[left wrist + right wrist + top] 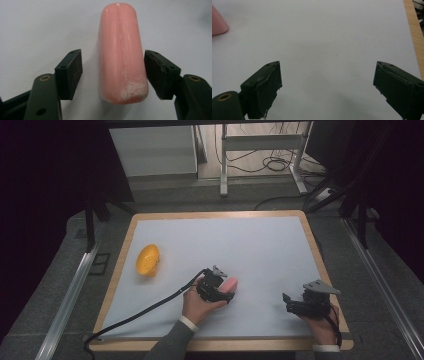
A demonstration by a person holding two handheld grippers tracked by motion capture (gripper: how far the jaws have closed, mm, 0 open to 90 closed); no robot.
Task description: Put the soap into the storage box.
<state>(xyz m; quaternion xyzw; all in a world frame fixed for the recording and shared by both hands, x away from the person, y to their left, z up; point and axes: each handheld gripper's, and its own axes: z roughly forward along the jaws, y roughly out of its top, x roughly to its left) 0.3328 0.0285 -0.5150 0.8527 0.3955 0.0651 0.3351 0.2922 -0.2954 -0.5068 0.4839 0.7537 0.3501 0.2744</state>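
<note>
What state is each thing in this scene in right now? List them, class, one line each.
Pink sausage: lying flat on the mat, between the left gripper's fingers, not clamped.
Left gripper: open, one finger on each side of the sausage.
Right gripper: open, holding nothing, over bare mat.
Yellow bowl: tipped on its side, apart from both grippers.
White mat: flat on the table.

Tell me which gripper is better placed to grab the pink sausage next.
Left. The left gripper already has its open jaws either side of the sausage. The right gripper is open over bare mat, off to the side.
</note>
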